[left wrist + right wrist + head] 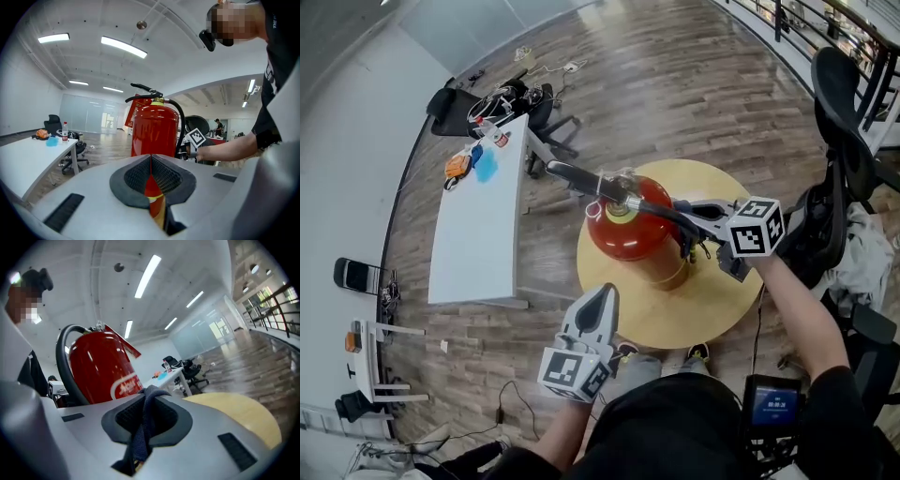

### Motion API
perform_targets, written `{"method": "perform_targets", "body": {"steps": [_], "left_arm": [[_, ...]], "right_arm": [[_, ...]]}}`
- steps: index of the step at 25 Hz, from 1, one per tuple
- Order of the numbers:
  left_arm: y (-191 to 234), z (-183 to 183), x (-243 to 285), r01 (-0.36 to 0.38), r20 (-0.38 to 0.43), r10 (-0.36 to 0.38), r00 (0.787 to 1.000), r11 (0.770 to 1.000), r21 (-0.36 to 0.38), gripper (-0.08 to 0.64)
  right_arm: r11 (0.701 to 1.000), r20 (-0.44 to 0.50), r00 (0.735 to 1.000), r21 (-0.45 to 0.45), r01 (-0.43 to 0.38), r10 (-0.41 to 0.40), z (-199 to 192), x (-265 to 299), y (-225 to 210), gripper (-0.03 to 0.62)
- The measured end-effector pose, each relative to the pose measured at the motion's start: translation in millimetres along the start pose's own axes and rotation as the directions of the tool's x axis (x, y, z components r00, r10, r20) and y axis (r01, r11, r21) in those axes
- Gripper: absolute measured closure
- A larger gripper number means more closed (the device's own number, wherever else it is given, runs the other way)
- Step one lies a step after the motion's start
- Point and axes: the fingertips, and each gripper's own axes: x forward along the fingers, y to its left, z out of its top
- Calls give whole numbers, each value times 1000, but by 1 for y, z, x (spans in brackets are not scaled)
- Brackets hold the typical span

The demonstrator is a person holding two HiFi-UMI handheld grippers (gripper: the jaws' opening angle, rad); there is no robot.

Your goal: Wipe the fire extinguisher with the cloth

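On the round wooden table (698,323) the red fire extinguisher (633,234) stands upright. The left gripper (602,298) has its jaws pressed together, empty. The right gripper (689,217), beside the cylinder, pinches a dark cloth (140,432). Pressing the cloth flat and sweeping around the body should work best.

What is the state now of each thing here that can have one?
red metal fire extinguisher: upright on the round wooden table
dark blue cloth: pinched in the right claw
left claw: shut, empty
right claw: shut on the cloth
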Motion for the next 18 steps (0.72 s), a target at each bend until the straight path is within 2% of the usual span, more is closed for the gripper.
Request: {"method": "perform_targets", "body": {"steps": [2, 4, 7, 9, 10, 12, 14, 16, 18], "left_arm": [[1, -2, 1, 1, -10, -1, 1000, 1000, 2, 535], [2, -2, 1, 1, -15, -1, 1000, 1000, 3, 535], [3, 2, -2, 2, -13, -2, 1000, 1000, 6, 535], [3, 4, -2, 2, -9, -2, 1000, 1000, 7, 535], [4, 5, -1, 3, -6, -3, 1000, 1000, 7, 535], [6, 5, 0, 4, -2, -4, 1000, 1000, 5, 535], [6, 6, 0, -2, -1, 2, 1000, 1000, 1, 535], [6, 5, -1, -12, 3, 12, 1000, 1000, -1, 535], [7, 5, -3, -25, 11, 25, 1000, 1000, -5, 535]], "right_arm": [[999, -64, 998, 32, 17, -15, -26, 6, -14, 546], [999, -102, 994, 13, 36, -35, -36, 11, -20, 545], [993, -110, 993, -113, 20, -32, -12, 12, -3, 546], [990, -9, 999, -133, -53, 53, 38, 6, 21, 549], [987, 64, 991, -124, -106, 115, 69, 2, 36, 549], [967, 171, 956, -129, -218, 238, 127, -6, 68, 551], [938, 160, 932, -183, -295, 324, 156, -6, 94, 551], [924, 112, 933, -222, -311, 341, 160, 1, 101, 551], [934, 121, 931, -148, -325, 343, 155, 6, 89, 551]]}}
